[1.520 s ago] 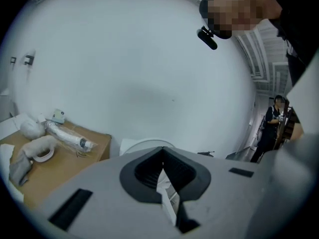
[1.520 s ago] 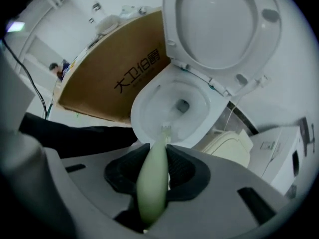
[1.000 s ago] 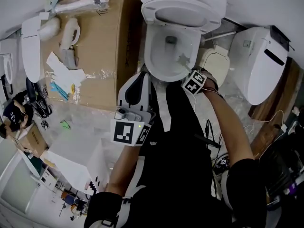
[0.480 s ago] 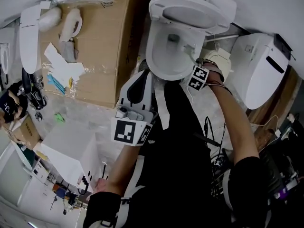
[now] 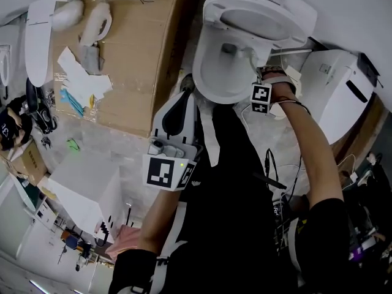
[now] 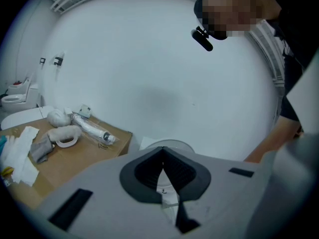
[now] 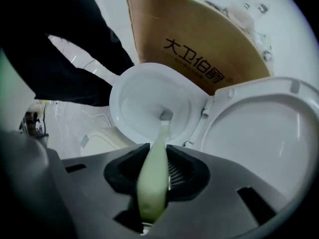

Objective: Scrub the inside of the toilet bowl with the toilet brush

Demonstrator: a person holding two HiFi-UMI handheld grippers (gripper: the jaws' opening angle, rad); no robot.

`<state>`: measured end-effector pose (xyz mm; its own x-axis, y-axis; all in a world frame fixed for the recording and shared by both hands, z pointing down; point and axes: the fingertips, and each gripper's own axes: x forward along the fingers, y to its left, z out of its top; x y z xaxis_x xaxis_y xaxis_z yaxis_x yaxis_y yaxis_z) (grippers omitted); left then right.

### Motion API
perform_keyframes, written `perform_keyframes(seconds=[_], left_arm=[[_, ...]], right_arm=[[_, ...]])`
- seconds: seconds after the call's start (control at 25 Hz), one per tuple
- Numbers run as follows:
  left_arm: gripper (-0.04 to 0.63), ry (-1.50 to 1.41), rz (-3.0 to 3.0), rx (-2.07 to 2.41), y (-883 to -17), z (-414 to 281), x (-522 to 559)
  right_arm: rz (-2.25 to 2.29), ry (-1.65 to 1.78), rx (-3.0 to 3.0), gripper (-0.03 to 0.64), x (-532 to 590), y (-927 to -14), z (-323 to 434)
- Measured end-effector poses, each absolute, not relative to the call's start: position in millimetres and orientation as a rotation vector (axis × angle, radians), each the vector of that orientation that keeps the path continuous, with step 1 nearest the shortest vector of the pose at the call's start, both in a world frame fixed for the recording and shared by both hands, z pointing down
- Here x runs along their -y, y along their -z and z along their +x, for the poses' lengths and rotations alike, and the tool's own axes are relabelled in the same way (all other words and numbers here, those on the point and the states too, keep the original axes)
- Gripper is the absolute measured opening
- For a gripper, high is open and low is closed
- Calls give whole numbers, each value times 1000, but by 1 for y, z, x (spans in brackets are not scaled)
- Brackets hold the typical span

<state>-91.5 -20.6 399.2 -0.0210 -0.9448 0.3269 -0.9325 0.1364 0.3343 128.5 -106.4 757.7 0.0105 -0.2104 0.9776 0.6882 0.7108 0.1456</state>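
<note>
Right gripper (image 7: 155,156), lower centre of its view, has its jaws clamped on the pale green handle of the brush (image 7: 162,131). The small bristle head sits low in the glossy white bowl (image 7: 124,91), near the drain, mid-frame. The scrub likely goes best with a firm grip, sweeping the head round the wall and under the rim. Left gripper (image 6: 163,156) hangs aside, jaws together, empty.

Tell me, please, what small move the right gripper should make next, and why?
Probably sweep the toilet brush sideways along the toilet bowl wall: the right gripper is shut on its handle, and its head sits low inside the bowl.
</note>
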Motion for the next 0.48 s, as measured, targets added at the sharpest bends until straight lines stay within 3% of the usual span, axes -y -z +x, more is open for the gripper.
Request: perform_keyframes(seconds=[0.48], left_arm=[[6, 70, 1737, 1992, -404, -119, 1]], right_arm=[[-726, 1188, 1185, 112, 112, -758, 89]])
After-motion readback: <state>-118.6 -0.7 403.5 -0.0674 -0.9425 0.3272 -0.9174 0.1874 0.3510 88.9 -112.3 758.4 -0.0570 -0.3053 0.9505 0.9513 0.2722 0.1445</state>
